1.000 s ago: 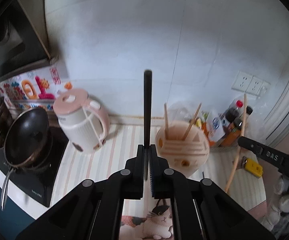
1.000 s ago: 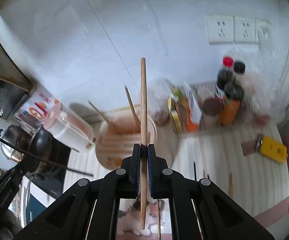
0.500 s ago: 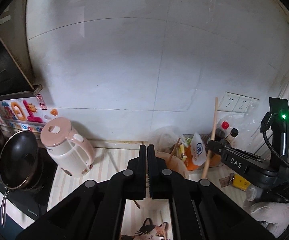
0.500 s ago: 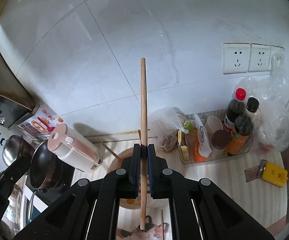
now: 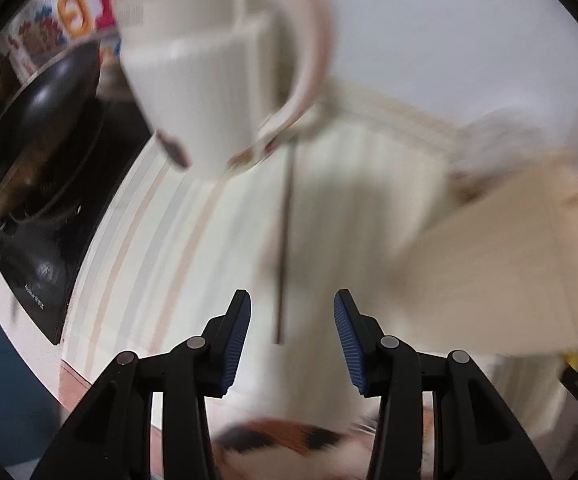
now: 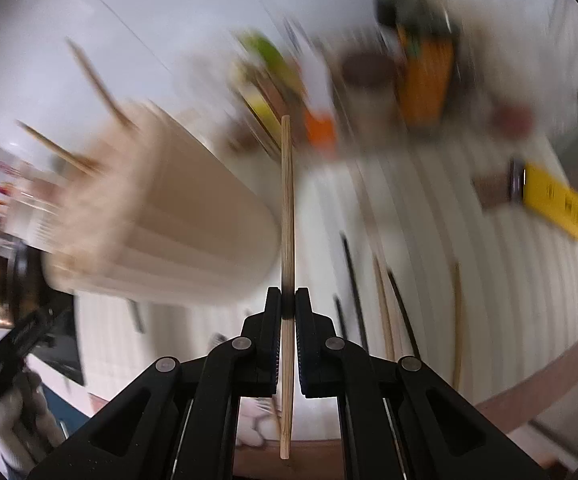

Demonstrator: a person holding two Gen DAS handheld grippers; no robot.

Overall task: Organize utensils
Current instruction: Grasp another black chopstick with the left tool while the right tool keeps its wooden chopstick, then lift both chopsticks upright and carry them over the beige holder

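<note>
The left gripper (image 5: 292, 328) hangs steeply over the striped counter (image 5: 369, 208) with its jaws apart, having just been opening; between them, farther out, a dark chopstick (image 5: 285, 240) lies flat on the counter with neither blue pad touching it, so I read this as lining up for a pick. That chopstick runs from near the base of the pink-and-white kettle (image 5: 209, 80) toward the gripper, roughly midway between the black cooktop (image 5: 49, 248) at the counter's left end and the beige utensil holder (image 5: 509, 280) on the right. The right gripper (image 6: 287, 312) has its jaws together, clamped on a pale wooden chopstick (image 6: 286, 200) that stands up out of the grip, pinched low on its length so the long free end leads, probably to drop it into the holder. The holder (image 6: 161, 220) sits just left of it in that view, with two or three sticks already leaning out of its top. More chopsticks (image 6: 385, 304), dark and light, lie loose on the counter to the right, toward its front edge, so much sorting remains. Both views are smeared, so fine contact is hard to judge. A yellow object (image 6: 553, 204) lies near the right end.
</note>
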